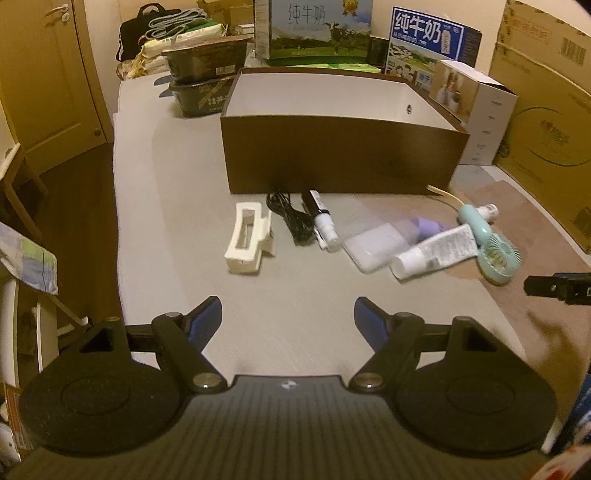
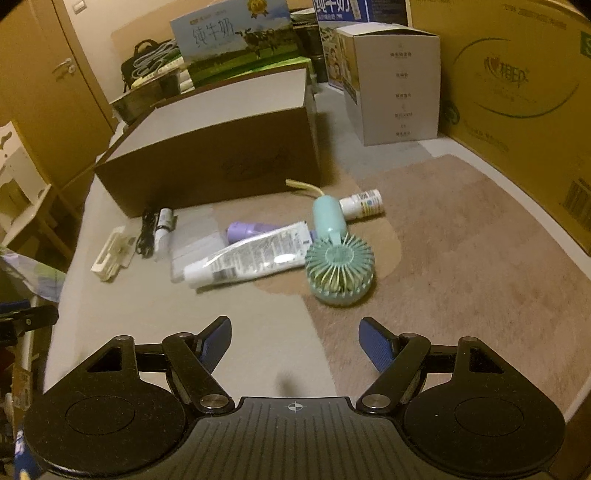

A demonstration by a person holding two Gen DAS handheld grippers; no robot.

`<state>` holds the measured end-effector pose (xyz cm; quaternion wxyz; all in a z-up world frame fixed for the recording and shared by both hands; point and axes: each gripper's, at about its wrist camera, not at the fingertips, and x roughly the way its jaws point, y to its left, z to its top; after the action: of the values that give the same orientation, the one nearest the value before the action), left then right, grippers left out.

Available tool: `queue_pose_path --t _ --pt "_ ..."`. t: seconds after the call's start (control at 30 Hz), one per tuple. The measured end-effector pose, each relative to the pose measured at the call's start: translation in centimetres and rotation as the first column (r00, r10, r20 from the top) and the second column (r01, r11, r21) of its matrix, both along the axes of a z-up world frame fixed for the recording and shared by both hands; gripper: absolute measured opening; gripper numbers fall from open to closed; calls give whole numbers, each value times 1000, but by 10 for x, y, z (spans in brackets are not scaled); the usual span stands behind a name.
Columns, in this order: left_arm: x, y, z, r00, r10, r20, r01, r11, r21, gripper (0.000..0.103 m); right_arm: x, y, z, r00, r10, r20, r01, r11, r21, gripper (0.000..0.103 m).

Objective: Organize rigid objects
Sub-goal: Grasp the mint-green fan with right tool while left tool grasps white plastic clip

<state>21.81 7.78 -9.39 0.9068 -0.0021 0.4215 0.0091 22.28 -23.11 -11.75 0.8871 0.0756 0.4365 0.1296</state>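
Observation:
A brown open box (image 1: 343, 155) (image 2: 214, 162) with a white inside stands on the table. In front of it lie a cream clip (image 1: 248, 240) (image 2: 110, 256), a black cable (image 1: 290, 218) (image 2: 146, 232), a small white spray bottle (image 1: 323, 219) (image 2: 164, 225), a clear flat case (image 1: 373, 245), a purple bottle (image 2: 251, 229), a white tube (image 1: 432, 251) (image 2: 251, 256), a teal hand fan (image 1: 493, 247) (image 2: 338, 266) and a small white bottle (image 2: 364, 203). My left gripper (image 1: 288, 317) hangs open, short of the clip. My right gripper (image 2: 295, 338) is open, near the fan.
Milk cartons (image 1: 317, 27), a white carton (image 2: 391, 81) and a large cardboard box (image 2: 517, 96) stand behind and to the right. Dark food trays (image 1: 201, 81) sit left of the brown box. The table's left edge (image 1: 118, 229) drops to the floor, with a door beyond.

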Motion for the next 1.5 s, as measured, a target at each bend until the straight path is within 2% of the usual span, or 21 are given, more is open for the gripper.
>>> queue_pose_path --t 0.17,0.23,0.33,0.7,0.87,1.07,1.13,1.5 --pt "22 6 -8 1000 -5 15 5 1000 25 76 28 -4 -7 1000 -6 18 6 1000 -14 75" --pt "32 9 -12 1000 -7 16 7 999 32 76 42 -5 -10 1000 -6 19 6 1000 -20 67" --pt "45 12 -16 1000 -3 24 2 999 43 76 62 -6 -15 1000 -10 23 11 999 -36 60" --pt "82 23 -28 999 -3 34 1 999 55 76 116 -1 -37 1000 25 -9 -26 996 -87 44" --pt "90 27 -36 1000 -7 24 5 998 60 76 126 4 -48 999 31 -32 -34 993 -111 43" --pt "95 31 -46 1000 -4 2 3 998 69 76 137 4 -59 998 14 -55 -20 995 -93 42" --pt "97 32 -47 1000 -6 2 6 998 69 76 135 5 -60 999 23 -38 -26 996 -82 34" --pt "117 34 -62 999 -30 -27 32 997 74 73 104 -2 -58 998 5 -57 -9 997 -72 34"
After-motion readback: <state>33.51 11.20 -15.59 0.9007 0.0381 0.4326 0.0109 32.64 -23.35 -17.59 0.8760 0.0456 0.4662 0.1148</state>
